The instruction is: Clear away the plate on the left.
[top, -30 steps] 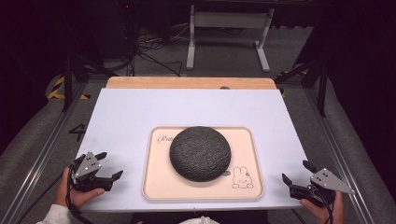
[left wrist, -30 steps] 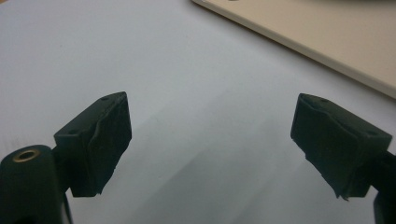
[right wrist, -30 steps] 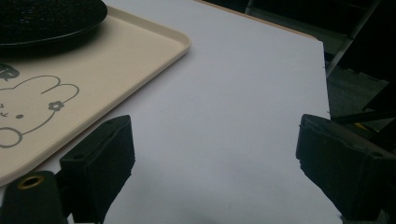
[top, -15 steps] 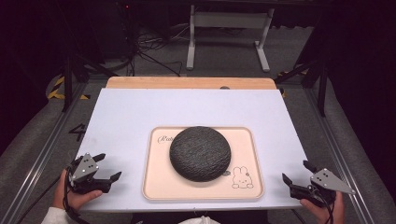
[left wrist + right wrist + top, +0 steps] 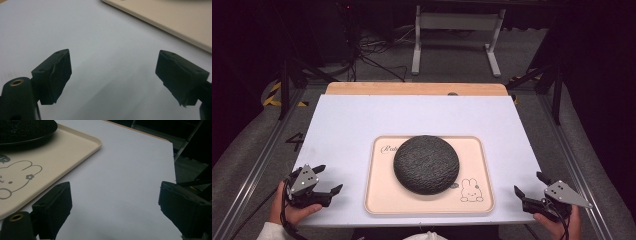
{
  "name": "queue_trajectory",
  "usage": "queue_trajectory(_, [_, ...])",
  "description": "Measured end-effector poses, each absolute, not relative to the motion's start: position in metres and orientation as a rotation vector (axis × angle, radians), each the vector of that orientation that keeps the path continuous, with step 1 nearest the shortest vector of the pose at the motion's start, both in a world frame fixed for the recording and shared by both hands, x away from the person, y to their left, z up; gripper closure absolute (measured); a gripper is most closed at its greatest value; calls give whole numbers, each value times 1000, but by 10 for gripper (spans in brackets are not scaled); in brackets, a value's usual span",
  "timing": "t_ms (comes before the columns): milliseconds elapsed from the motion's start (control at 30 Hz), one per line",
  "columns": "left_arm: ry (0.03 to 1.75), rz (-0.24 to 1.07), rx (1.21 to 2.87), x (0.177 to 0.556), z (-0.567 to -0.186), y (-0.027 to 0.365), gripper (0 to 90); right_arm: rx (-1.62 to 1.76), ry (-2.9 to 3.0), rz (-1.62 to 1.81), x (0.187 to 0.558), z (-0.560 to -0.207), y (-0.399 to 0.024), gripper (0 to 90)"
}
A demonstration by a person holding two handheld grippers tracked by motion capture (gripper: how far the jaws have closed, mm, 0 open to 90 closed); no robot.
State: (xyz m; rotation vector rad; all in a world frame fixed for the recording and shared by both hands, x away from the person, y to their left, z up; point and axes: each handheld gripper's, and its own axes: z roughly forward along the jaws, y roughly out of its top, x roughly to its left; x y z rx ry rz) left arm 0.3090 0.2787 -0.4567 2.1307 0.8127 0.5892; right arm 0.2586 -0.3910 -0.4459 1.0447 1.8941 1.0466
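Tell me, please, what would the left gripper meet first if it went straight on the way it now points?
Probably the near-left edge of the beige tray, which lies ahead across bare white table. The left gripper is open and empty; depth is hard to judge.

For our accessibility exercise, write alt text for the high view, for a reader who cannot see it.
A round, dark, textured dome sits on a beige tray with a rabbit drawing, on a white table. The left gripper and the right gripper, each held in a hand, rest open at the near corners, apart from the tray.
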Motion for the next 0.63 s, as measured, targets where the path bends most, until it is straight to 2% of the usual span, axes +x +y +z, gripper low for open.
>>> queue_trajectory(633, [806, 576, 2151, 314, -459, 268, 142, 1067, 1876, 1048, 257, -446, -395, 121])
